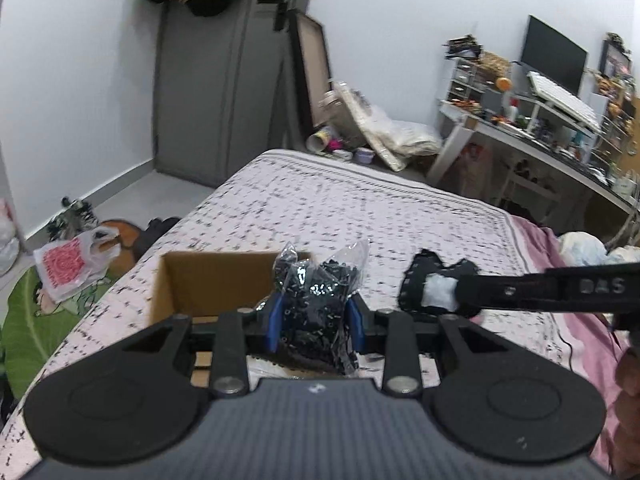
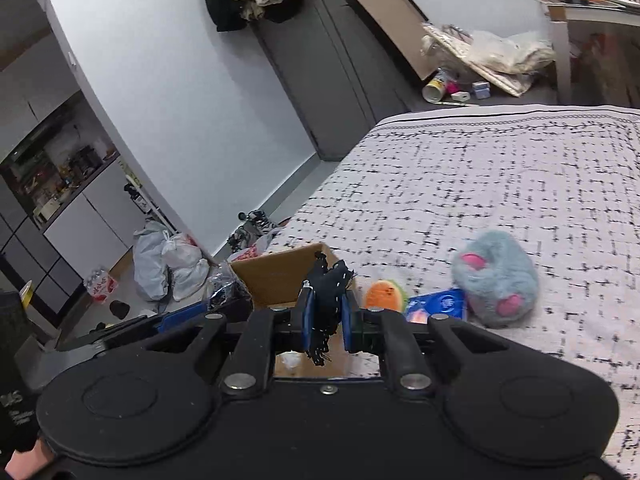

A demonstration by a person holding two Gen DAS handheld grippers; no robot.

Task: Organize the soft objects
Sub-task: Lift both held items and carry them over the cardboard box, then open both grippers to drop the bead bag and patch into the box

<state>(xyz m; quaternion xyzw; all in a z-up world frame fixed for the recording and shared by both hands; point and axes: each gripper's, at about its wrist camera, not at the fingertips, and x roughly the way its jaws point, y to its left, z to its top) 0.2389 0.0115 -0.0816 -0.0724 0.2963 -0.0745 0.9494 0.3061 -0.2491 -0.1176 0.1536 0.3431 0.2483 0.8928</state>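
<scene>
My left gripper [image 1: 316, 324] is shut on a clear plastic bag of black bits [image 1: 320, 300], held over the open cardboard box [image 1: 192, 280] on the bed. My right gripper [image 2: 326, 318] is shut on a black fabric piece with white stitching [image 2: 328, 292], just right of the box [image 2: 276, 276]. In the left wrist view that gripper [image 1: 444, 296] reaches in from the right with the black and white cloth [image 1: 420, 280]. A fluffy blue plush with pink paws [image 2: 496, 280], an orange plush [image 2: 384, 296] and a blue packet [image 2: 440, 304] lie on the bed.
The bed has a white cover with black marks [image 2: 480, 184]. Plastic bags [image 2: 168, 260] and clutter lie on the floor to the left. A grey wardrobe [image 1: 216, 92] stands behind, and a cluttered desk with a monitor [image 1: 552, 56] at the right.
</scene>
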